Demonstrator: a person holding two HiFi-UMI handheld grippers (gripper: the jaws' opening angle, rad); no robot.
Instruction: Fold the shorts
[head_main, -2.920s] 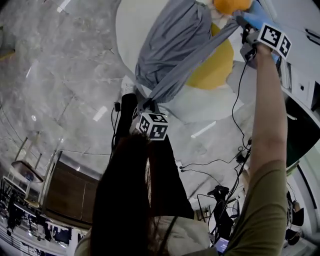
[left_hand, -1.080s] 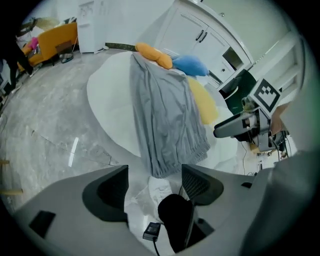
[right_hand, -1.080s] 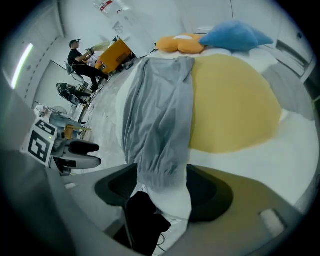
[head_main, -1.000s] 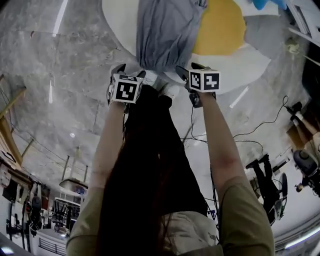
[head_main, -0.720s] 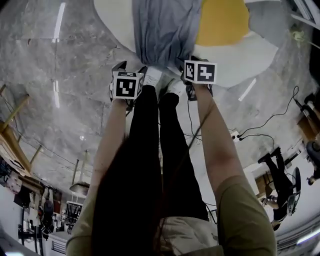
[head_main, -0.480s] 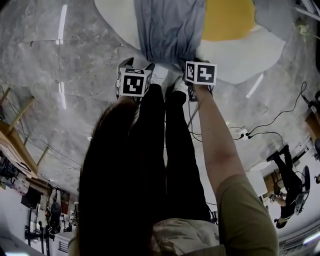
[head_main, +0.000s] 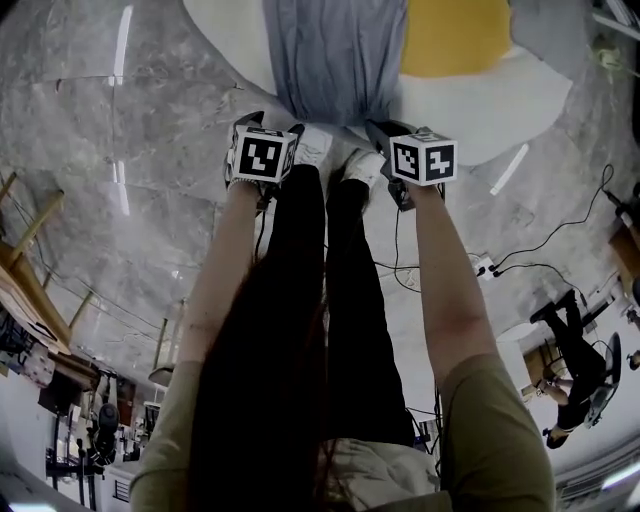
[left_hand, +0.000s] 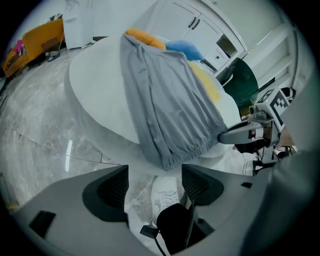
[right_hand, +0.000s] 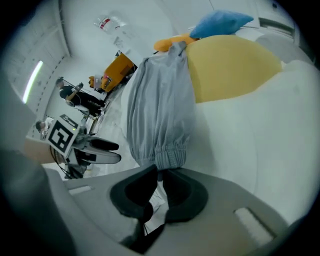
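shorts: grey pair (head_main: 335, 60), draped over the rim of the white round top (head_main: 225, 35). The elastic hem hangs off the edge toward me, and a yellow cushion (head_main: 455, 35) sits just beside it.
left gripper (left_hand: 152, 185): jaws wide apart with nothing in them. My white shoe (left_hand: 165, 189) shows through the gap, and the hem is just past the tips, not touching.
right gripper (right_hand: 160, 172): jaws have just been closing and are nearly together now, with the tips nipping a corner of the elastic hem.
both: pointing steeply down, one on either side of my legs.
far end: a blue thing (right_hand: 220, 22) and an orange thing (right_hand: 167, 44) by the shorts' other end.
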